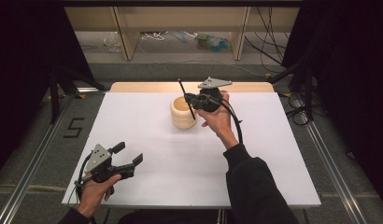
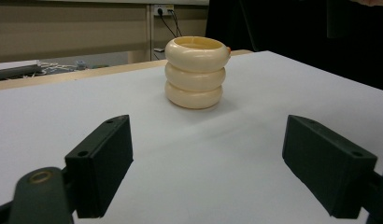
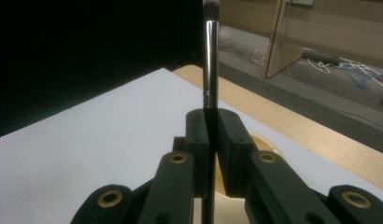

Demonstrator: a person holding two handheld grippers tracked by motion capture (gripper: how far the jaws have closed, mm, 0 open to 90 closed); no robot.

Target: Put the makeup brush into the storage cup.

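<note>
- Resting low at the table's near left corner, the left gripper (image 1: 129, 158) is held by the left hand (image 1: 97, 189) with its jaws spread wide and nothing between them.
- Left gripper view: both black pads (image 2: 102, 163) frame bare white table (image 2: 189, 177); beyond them stands the cream ringed holder (image 2: 195, 72), three stacked rings, its opening cut to a thin sliver from this low angle.
- High view: the holder (image 1: 182, 114) stands right of the table's centre, towards the far edge; its inside is partly visible.
- Right gripper (image 1: 192, 100), raised in the right hand (image 1: 220, 119) just beside and above the holder, is clamped on a thin black brush (image 1: 186, 98).
- Right gripper view: the brush (image 3: 210, 60) rises upright between the pressed pads (image 3: 227, 135); its tip is cropped at the top edge, and its lower end is hidden.
</note>
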